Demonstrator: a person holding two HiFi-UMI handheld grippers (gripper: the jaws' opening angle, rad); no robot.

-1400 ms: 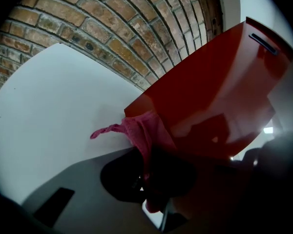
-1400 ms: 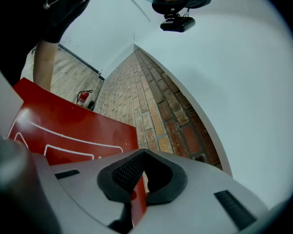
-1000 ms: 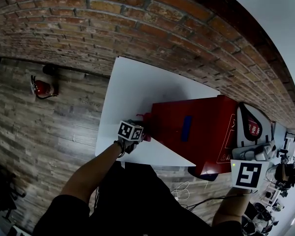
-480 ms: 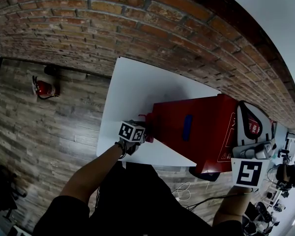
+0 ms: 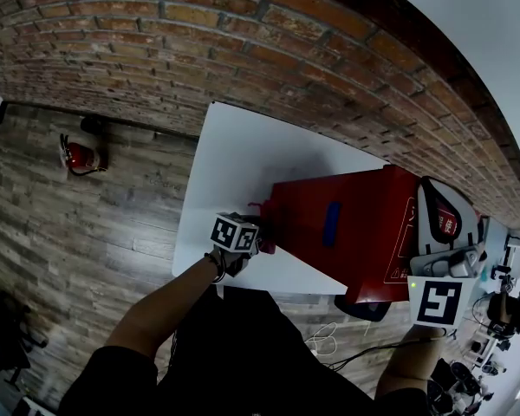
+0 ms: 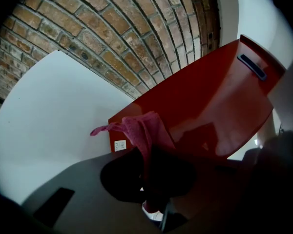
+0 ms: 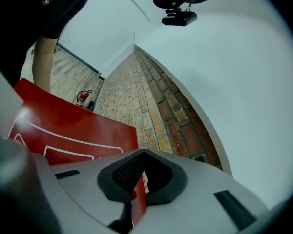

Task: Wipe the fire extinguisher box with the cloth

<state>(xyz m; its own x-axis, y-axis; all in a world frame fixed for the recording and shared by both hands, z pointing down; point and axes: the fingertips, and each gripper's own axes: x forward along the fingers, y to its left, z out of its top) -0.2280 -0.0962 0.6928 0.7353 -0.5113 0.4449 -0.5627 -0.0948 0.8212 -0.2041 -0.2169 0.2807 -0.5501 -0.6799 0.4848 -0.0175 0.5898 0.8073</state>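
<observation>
A: Now, which step is in hand?
B: Wiping, at an early stage by my reading. The left gripper (image 6: pixel 147 177) has its fingers clamped on the pink cloth (image 6: pixel 141 130). The cloth's free end lies against the left end of the red fire extinguisher box (image 6: pixel 210 101), near its lower corner.
A: Right side?
B: Right gripper (image 7: pixel 141 177): fingers closed on a thin red edge at the box's right end. Looks like bracing.
A: Box position?
B: Lying on the white bench (image 5: pixel 234 146), long side along the brick wall (image 5: pixel 243 42), broad face with the blue handle (image 5: pixel 331 224) facing up.
A: Next move?
B: Probably draw the cloth up the end face, then along the broad face toward the handle. That needs the cloth pressed flat; only a bunched tip seems to be in contact.
A: Room?
B: Bare bench left of the box and behind it. The near bench edge is just beside the left gripper, so low strokes risk slipping off. The wall is close behind. A fire extinguisher (image 5: pixel 76 156) sits on the floor, well apart, no obstacle
</observation>
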